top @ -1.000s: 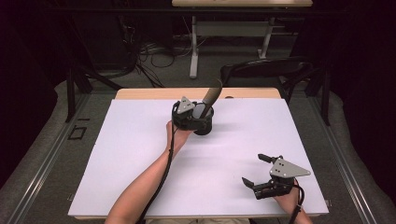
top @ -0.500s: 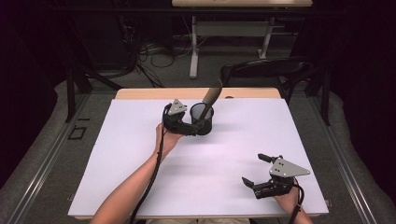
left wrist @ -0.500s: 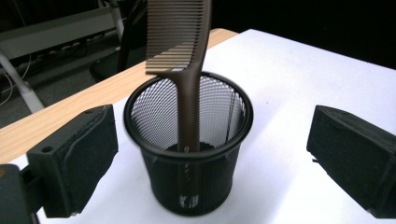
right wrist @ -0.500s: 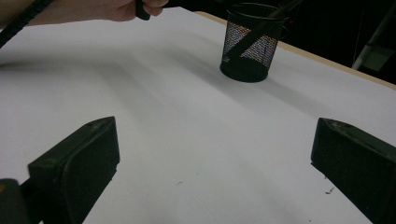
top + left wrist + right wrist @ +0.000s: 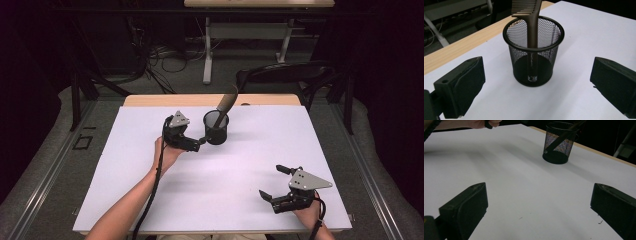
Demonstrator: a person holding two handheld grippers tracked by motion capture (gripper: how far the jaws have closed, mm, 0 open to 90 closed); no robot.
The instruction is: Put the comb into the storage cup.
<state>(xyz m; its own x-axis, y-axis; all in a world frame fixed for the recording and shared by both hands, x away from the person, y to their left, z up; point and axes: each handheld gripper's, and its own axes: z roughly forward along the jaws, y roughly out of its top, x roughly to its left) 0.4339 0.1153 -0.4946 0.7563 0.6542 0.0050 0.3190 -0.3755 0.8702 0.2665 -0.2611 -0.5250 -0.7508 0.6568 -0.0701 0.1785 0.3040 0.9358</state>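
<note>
A black mesh cup (image 5: 216,131) stands upright at the far middle of the white table (image 5: 260,145). A brown comb (image 5: 226,102) leans in it, teeth end up. My left gripper (image 5: 199,143) is just left of the cup and points at it. Its jaws have just been opening and stand wide with nothing between them. In the left gripper view the cup (image 5: 534,60) and comb (image 5: 530,15) sit a little beyond the pads (image 5: 464,82). My right gripper (image 5: 271,182) rests open near the front right edge, its pads (image 5: 466,207) empty, with the cup (image 5: 559,145) far off.
A strip of bare wood (image 5: 150,100) runs along the table's far edge. Behind it are a dark chair (image 5: 285,75), a desk's legs (image 5: 207,50) and loose cables (image 5: 165,55) on the floor. White surface stretches between the two grippers.
My left gripper has drawn back leftward from the cup and opened its jaws. The cup and comb stay where they were. The right gripper has not moved.
</note>
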